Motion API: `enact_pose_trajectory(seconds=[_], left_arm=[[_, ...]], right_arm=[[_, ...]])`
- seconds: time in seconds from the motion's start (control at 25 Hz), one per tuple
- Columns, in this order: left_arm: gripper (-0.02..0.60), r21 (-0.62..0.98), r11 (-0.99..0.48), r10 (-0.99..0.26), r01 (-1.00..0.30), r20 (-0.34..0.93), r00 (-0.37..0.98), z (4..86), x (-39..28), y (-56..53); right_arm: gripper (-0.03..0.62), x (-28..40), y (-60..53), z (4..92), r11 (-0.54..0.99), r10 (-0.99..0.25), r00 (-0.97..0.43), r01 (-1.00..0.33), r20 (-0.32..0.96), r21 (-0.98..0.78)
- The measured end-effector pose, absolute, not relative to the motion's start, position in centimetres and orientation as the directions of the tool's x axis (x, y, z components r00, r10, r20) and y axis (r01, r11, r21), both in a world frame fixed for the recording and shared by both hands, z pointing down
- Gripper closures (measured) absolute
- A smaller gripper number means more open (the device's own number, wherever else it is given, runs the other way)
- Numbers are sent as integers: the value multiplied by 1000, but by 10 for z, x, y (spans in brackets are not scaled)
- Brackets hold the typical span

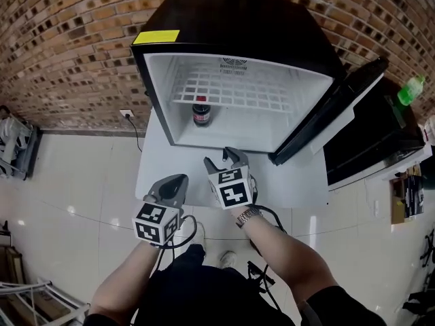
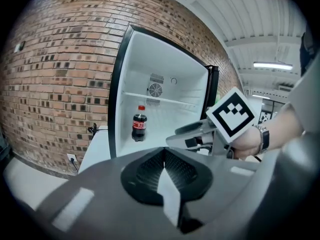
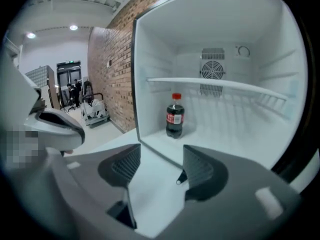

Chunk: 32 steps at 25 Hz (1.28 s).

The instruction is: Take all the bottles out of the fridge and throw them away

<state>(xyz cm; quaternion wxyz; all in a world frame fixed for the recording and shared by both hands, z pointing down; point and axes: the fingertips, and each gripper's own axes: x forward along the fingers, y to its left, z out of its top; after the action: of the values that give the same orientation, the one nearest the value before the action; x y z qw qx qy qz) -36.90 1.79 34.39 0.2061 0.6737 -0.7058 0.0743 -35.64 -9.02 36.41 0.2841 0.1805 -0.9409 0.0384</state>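
One green bottle [image 1: 410,90] shows only in head view, with left gripper [image 2: 164,153] clenched empty, right gripper [image 3: 160,165] released.

A red-brown brick wall [image 1: 61,39] stands behind a white rectangular table [image 1: 299,185], and a white wall socket [image 1: 126,113] sits low on it, just above the glossy pale tiled floor [image 1: 68,182].

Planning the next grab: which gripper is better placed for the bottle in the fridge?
Right. The right gripper is open, nearer the fridge and aimed at the bottle; the left gripper is shut and farther back.
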Motion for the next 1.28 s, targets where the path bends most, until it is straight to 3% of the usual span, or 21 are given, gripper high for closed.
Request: enact_pose_trajectory(seconds=[0.56,1.28], left_arm=[[578,184,68,-904,-981,427,18,357,-445,-2],[577,192,58,-890,-980,454,36,369,-476,-11]], right_arm=[[299,-458,-161,382,909,-369,-726,-414,580,59],[287,-502,-199,400,892,-389,-703,-448,596,54]])
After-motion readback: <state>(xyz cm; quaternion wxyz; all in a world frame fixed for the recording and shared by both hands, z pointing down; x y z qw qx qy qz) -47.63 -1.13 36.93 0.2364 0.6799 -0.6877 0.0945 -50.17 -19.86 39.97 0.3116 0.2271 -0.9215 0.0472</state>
